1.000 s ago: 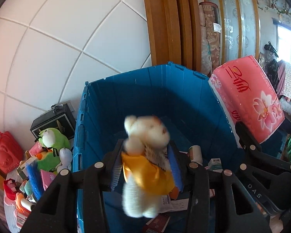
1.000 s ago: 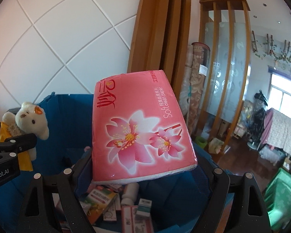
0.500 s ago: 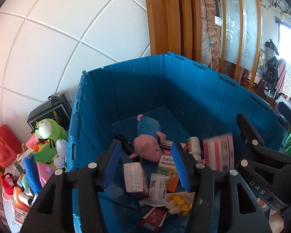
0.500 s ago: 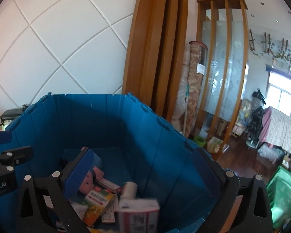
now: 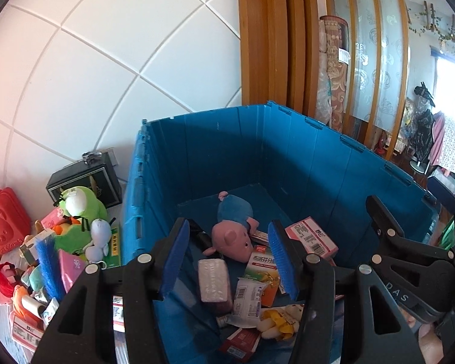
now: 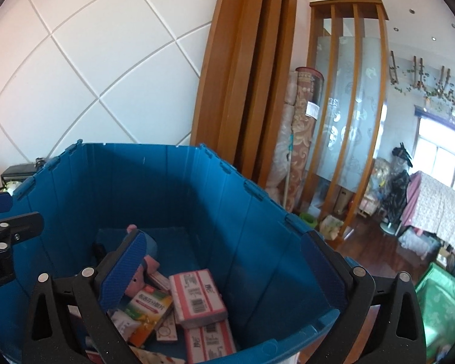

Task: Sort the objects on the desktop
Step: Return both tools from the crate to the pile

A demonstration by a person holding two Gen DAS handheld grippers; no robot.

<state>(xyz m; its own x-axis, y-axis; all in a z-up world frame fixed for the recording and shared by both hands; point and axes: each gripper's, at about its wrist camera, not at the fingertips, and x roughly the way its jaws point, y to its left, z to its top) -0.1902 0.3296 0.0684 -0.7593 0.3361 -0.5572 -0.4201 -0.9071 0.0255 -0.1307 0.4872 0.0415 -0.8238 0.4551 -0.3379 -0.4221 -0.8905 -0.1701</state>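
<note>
White tiled wall and wooden slats stand behind the blue crate, which holds the sorted goods: a pink tissue pack lying barcode up, a pink-and-blue plush pig, a green-and-orange box with unreadable print. Left gripper hangs over the crate, released, nothing between its blue pads. Right gripper is spread wide, empty; "DAS" shows on its frame. Toys crowd the table left of the crate, partly cut off.

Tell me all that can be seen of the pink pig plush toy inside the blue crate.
The pink pig plush toy looks like soft fabric, with a pink head, small ears and a blue body. It lies on its side on the floor of the blue crate, its head resting against a green and orange box. Neither gripper touches it.
</note>
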